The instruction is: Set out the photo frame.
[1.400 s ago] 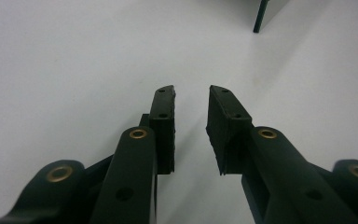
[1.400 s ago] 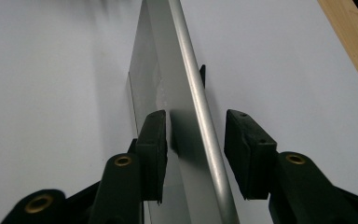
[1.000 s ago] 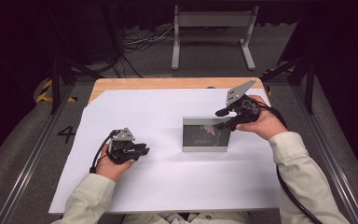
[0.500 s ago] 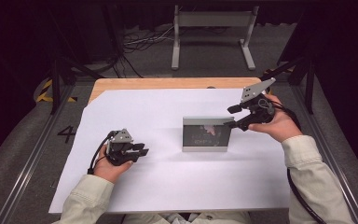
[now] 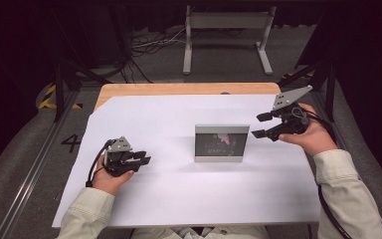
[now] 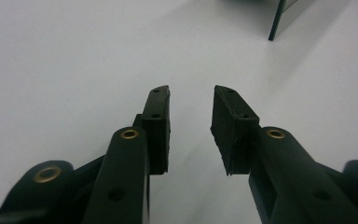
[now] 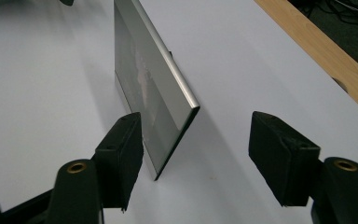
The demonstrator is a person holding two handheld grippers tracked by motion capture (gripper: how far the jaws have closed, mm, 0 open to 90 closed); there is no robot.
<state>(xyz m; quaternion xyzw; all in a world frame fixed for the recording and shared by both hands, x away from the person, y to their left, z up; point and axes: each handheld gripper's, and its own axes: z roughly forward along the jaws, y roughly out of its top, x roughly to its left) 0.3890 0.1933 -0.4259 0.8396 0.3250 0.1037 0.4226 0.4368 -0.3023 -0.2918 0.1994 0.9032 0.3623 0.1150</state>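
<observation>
A picture frame (image 5: 222,143) is seen standing upright on the white sheet (image 5: 179,199), right of centre in the high view. The right gripper (image 5: 261,125) is held just beside its right edge, jaws spread wide and empty, apparently not touching it. At lower left, the left gripper (image 5: 142,159) is rested partly open, nothing being held.

A: What blocks me on the table?
B: One upright picture frame (image 5: 222,143) at centre-right.
A: Room elsewhere?
B: I see bare white sheet (image 5: 169,196) around it; my left gripper (image 5: 142,160) has open surface ahead.
</observation>
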